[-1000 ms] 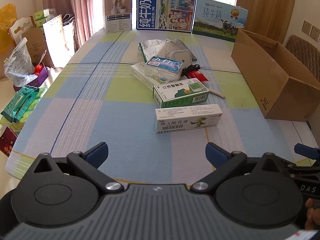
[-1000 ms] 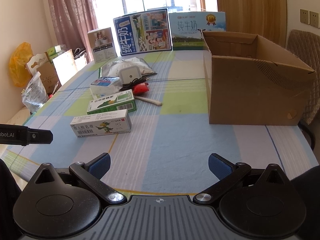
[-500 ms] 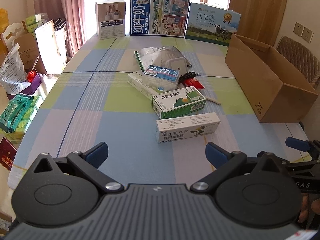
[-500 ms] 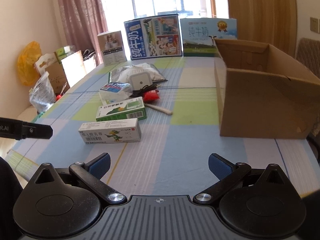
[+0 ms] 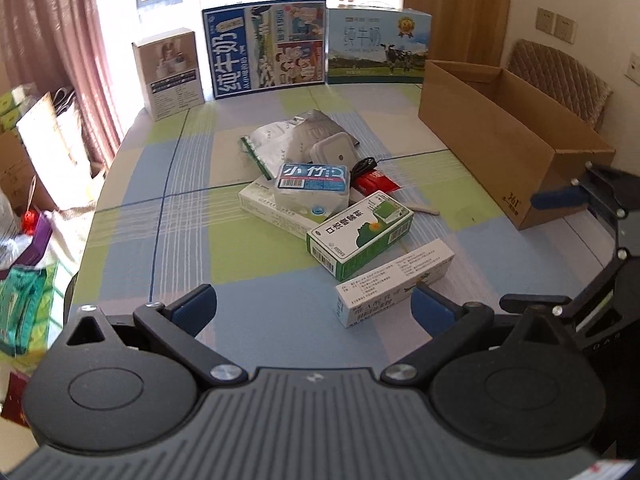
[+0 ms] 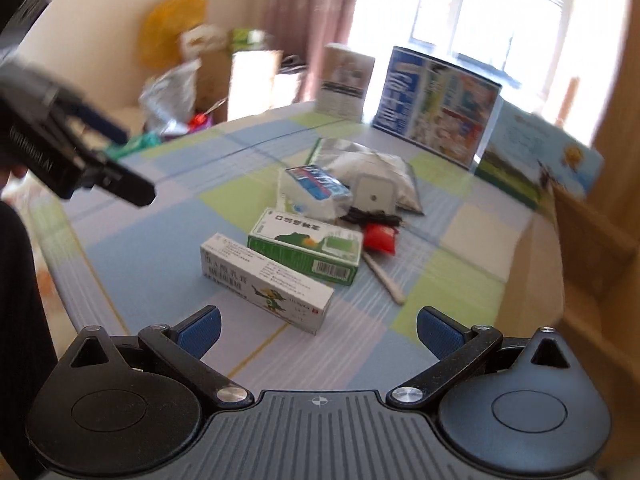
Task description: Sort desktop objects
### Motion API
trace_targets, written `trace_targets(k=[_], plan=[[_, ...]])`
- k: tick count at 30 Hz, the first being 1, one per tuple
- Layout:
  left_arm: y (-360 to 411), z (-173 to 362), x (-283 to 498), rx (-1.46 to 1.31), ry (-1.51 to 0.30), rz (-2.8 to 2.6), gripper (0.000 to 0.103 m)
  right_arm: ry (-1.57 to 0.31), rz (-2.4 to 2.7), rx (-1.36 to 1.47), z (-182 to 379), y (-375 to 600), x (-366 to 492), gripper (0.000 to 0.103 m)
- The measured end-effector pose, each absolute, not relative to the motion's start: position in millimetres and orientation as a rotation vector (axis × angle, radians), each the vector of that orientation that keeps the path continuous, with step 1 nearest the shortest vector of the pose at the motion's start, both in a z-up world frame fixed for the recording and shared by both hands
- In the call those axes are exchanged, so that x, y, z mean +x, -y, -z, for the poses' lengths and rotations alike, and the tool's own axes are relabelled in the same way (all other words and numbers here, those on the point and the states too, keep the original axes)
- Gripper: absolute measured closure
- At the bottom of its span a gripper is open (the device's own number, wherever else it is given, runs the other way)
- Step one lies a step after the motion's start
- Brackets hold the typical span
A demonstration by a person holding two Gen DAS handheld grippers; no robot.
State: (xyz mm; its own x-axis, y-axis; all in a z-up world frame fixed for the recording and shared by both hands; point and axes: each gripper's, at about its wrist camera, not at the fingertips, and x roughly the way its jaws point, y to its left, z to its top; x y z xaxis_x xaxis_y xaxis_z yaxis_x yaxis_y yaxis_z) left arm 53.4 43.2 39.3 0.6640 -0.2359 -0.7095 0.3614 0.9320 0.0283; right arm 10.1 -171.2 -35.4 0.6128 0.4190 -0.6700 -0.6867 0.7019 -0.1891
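Observation:
A pile of small items lies mid-table: a long white medicine box [image 5: 394, 282] [image 6: 266, 282] nearest, a green-and-white box [image 5: 360, 234] [image 6: 306, 246] behind it, a wipes pack [image 5: 312, 188] [image 6: 314, 186], a silver bag [image 5: 294, 138], a red packet [image 5: 376, 182] [image 6: 380, 238] and a wooden stick [image 6: 384, 280]. My left gripper [image 5: 312, 308] is open and empty, short of the white box. My right gripper [image 6: 318, 326] is open and empty, just in front of the white box.
An open cardboard box [image 5: 508, 140] stands at the table's right side. Milk cartons [image 5: 266, 46] and a small box [image 5: 170, 72] stand along the far edge. Bags sit on the floor at left [image 5: 24, 300]. A chair [image 5: 560, 76] is behind the cardboard box.
Both grippers have moved forward toward the pile. The right gripper has swung left, so the white box now lies right before it; its view is blurred by motion.

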Motion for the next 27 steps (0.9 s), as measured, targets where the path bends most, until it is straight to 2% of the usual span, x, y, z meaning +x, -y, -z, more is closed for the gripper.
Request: trace_targets(k=[13,23,27], plan=[[-26.2,-15.7,87.7,0.57,-0.791,0.673,0.001,-0.665,-0.991,-0.868,63.0,129.5,61.0,0.004],[-14.0,7.0,109.3,0.767,-0.82,0.829,0.003,-0.76,-1.123,-1.058,90.0,109.3,100.5,0.032],[-11.0,11.7,121.0,0.774,-0.842,0.865,0.007,-0.797,-1.154,-1.106,98.9,102.6,112.9,0.04]])
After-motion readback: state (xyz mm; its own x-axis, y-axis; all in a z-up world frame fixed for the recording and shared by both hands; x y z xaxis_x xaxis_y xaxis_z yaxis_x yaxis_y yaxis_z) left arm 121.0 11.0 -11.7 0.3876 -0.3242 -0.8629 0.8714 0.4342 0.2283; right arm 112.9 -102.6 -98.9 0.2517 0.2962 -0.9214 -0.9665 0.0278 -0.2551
